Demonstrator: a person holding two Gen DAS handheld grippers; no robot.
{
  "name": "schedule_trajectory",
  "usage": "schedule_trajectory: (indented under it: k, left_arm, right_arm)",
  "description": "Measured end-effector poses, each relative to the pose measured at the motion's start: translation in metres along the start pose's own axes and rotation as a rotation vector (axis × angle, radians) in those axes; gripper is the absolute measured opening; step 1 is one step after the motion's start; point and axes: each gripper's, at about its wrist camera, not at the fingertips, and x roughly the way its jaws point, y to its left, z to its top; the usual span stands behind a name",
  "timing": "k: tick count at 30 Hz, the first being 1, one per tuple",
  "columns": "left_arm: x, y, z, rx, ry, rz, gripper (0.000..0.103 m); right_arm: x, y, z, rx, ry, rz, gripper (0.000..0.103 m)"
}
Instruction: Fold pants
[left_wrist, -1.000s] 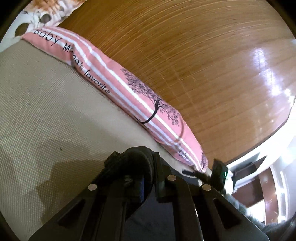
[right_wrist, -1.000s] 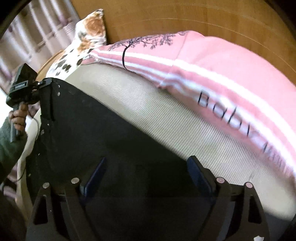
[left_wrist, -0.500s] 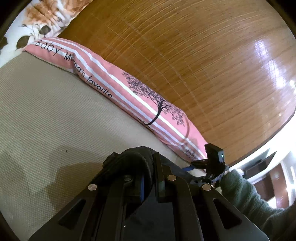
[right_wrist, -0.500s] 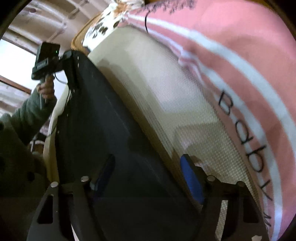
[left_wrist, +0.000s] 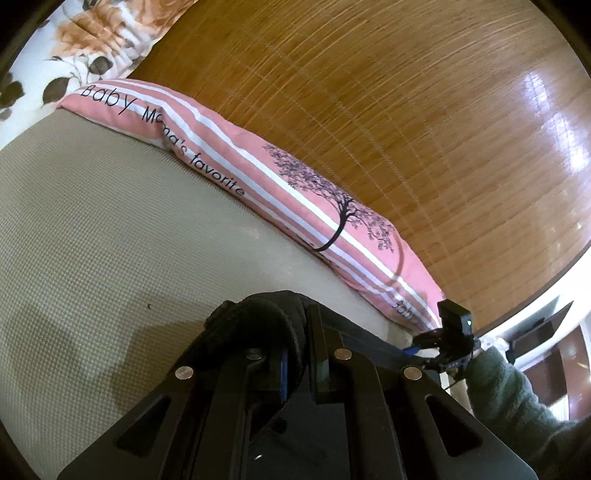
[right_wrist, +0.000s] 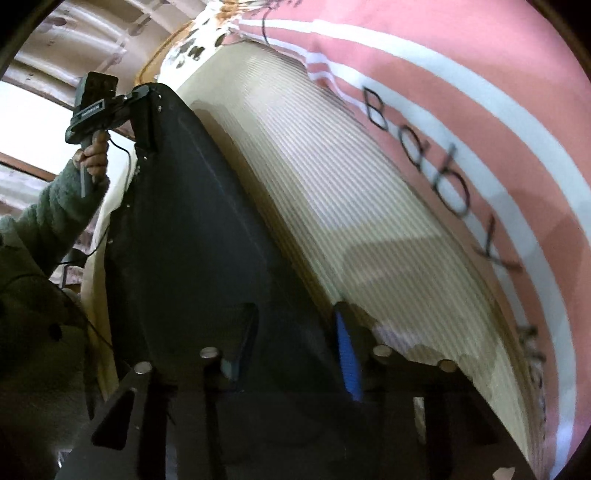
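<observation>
I am swinging the right gripper (right_wrist: 291, 350) in, jaws narrowing around the black pants (right_wrist: 207, 236), stretched above the mattress (left_wrist: 92, 240); my left gripper (left_wrist: 295, 350) is clamping bunched cloth (the fold is underway, I judge).

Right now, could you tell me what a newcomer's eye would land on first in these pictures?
Probably the pink striped pillow printed "Baby", lying along the glossy wooden headboard at the far edge of the beige mattress. Next, the black pants, pinched in the left gripper and stretched between the right gripper's open fingers.
</observation>
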Motion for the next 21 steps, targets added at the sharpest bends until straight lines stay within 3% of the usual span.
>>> schedule_trajectory:
  k: [4, 11, 17, 21]
  left_arm:
    - [0.005, -0.001, 0.000, 0.024, -0.002, 0.038, 0.008]
    - [0.015, -0.011, -0.003, 0.077, -0.019, 0.150, 0.008]
    - [0.004, -0.038, -0.015, 0.226, -0.075, 0.241, 0.008]
    - [-0.016, -0.054, -0.023, 0.285, -0.114, 0.218, 0.008]
  right_arm:
    - [-0.006, 0.002, -0.007, 0.026, -0.007, -0.084, 0.013]
    - [-0.012, 0.041, -0.018, 0.046, -0.075, -0.315, 0.009]
    - [-0.029, 0.093, -0.036, 0.082, -0.169, -0.516, 0.007]
    - [-0.044, 0.135, -0.054, 0.113, -0.229, -0.613, 0.007]
